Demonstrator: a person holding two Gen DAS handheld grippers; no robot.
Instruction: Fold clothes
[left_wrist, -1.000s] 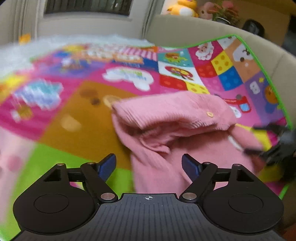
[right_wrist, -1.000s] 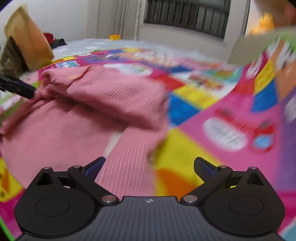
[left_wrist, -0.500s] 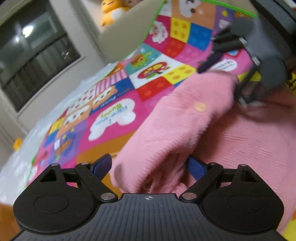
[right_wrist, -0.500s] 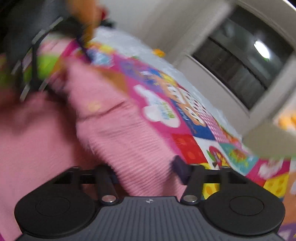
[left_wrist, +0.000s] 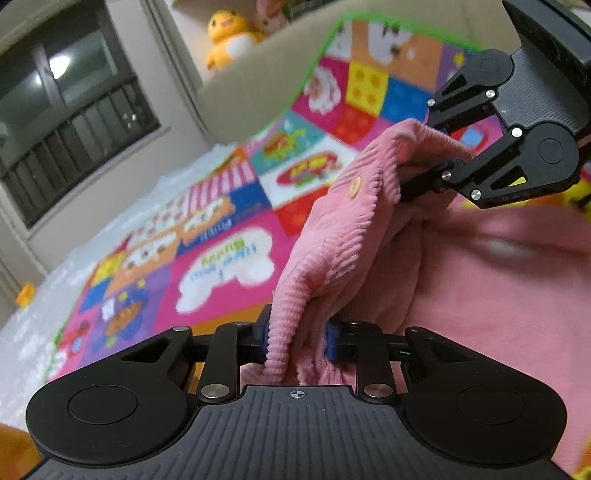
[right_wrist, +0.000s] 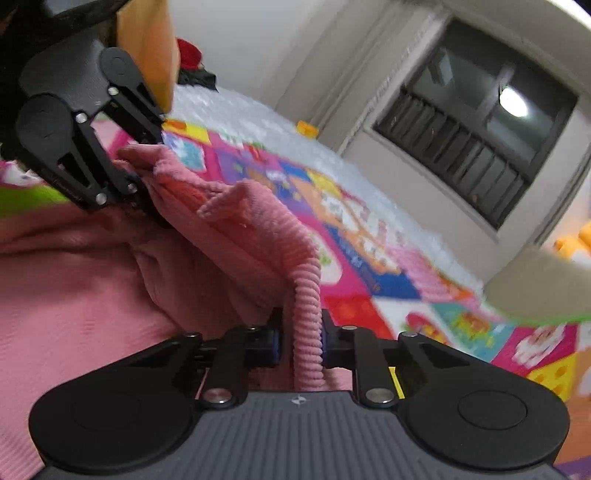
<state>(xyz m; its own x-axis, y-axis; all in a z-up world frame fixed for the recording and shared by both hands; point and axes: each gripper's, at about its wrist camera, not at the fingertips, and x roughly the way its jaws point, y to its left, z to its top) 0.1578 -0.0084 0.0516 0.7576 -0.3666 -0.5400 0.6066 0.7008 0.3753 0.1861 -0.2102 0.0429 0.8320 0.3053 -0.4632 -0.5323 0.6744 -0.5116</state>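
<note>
Grippers facing, left gripper (left_wrist: 295, 338), right gripper (right_wrist: 300, 341), jaws clamping pink cardigan (left_wrist: 332, 240) hem

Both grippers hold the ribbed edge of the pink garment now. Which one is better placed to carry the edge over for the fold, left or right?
Neither clearly: the left gripper and right gripper are each shut on the pink garment's ribbed edge, lifted between them. Probably move both together.

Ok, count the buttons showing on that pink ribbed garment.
1: a small round tan button on the pink ribbed garment, on the lifted ribbed edge held between the left tool and right tool. Folds may hide others.
</note>
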